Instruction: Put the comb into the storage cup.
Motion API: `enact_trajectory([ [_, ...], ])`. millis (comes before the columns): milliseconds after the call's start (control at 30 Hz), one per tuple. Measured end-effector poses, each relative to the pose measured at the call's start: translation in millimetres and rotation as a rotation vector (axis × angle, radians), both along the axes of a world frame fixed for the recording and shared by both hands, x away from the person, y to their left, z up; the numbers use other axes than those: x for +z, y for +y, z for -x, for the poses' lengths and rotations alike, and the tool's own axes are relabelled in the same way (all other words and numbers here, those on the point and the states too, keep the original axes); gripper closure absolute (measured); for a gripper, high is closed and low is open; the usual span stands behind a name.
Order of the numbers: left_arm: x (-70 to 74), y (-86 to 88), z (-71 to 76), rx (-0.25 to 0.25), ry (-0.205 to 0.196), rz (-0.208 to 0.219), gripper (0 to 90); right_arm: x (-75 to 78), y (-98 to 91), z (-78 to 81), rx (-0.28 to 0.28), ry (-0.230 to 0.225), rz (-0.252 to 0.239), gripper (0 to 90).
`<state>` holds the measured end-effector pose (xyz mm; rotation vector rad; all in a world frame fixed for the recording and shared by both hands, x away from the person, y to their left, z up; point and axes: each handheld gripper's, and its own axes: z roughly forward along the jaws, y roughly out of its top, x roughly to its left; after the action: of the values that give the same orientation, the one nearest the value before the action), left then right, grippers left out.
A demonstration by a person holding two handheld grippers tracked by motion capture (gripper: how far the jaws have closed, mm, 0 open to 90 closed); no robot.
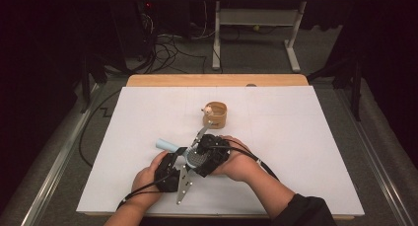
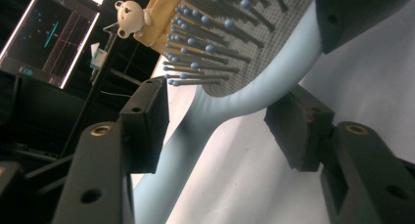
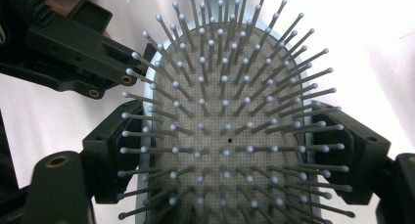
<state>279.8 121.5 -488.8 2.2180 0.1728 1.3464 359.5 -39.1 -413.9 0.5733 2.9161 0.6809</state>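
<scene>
A light blue hairbrush lies near the front middle of the white table cover, handle pointing left, bristles up. My right gripper is shut across the brush head, one pad against each side edge. My left gripper reaches in from the lower left. In the left gripper view its jaws straddle the brush's neck, with small gaps still showing beside the pads, so it is open. That gripper also appears at the upper left of the right gripper view.
A tan cup with a small white bear on its rim stands just behind the brush. The white cover spreads to both sides. A wooden table edge runs along the back. A lit monitor is off the table.
</scene>
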Motion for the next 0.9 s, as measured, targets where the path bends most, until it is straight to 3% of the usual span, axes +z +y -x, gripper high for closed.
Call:
enact_trajectory([
  [100,-0.3,-0.4,1.2,-0.006,-0.010,-0.001,45.3,0.0,0.3,-0.3,-0.002,0.003,-0.003,20.8],
  [400,0.7,-0.5,1.4,-0.002,-0.025,0.012,38.0,-1.1,2.1,-0.7,-0.003,0.007,0.002,20.8],
  [900,-0.3,-1.6,3.7,-0.019,-0.061,-0.016,43.3,-0.3,5.8,-0.9,-0.002,0.016,-0.014,20.7],
])
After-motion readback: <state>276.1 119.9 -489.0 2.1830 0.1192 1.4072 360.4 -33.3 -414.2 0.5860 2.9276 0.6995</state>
